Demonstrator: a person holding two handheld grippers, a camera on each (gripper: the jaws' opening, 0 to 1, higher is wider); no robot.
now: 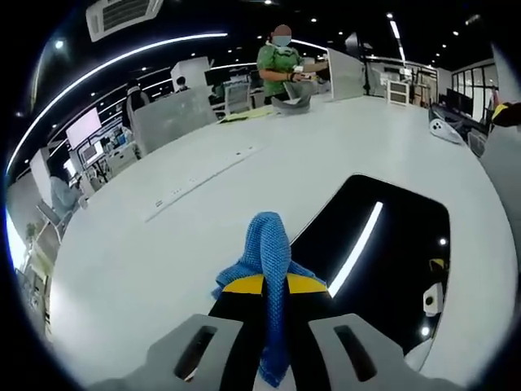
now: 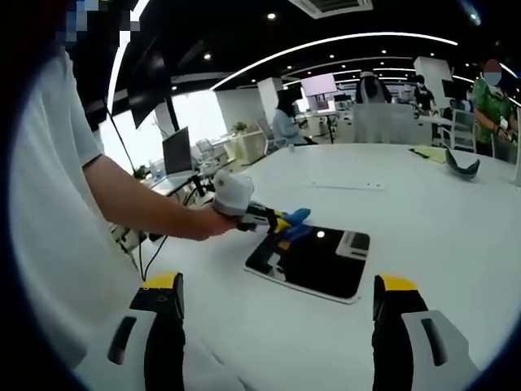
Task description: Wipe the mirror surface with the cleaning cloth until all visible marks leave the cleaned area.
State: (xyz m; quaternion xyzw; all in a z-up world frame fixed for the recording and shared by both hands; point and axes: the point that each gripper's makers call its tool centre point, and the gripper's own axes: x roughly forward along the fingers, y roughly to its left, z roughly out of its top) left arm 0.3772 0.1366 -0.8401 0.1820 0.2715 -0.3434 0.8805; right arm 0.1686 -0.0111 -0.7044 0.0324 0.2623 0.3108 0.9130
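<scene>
A: What has the left gripper got?

B: Its jaws are clenched on the cloth, which sticks up in a bunched fold past the yellow tips. In the right gripper view the same left gripper sits over the near-left corner of the mirror, a hand on its handle.

A: And the right gripper?

B: Released, jaws wide apart, hanging back near the table edge, apart from the mirror.

A: How to wipe well?

B: I'd press the cloth flat, not by its tip, and sweep in overlapping strokes along the mirror, keeping the hard tips off the glass.

A: Which way does it run?

B: It lies flat on the table, a dark rectangle. From the left gripper its long axis heads away and slightly right; from the right gripper it runs across, left to right.
</scene>
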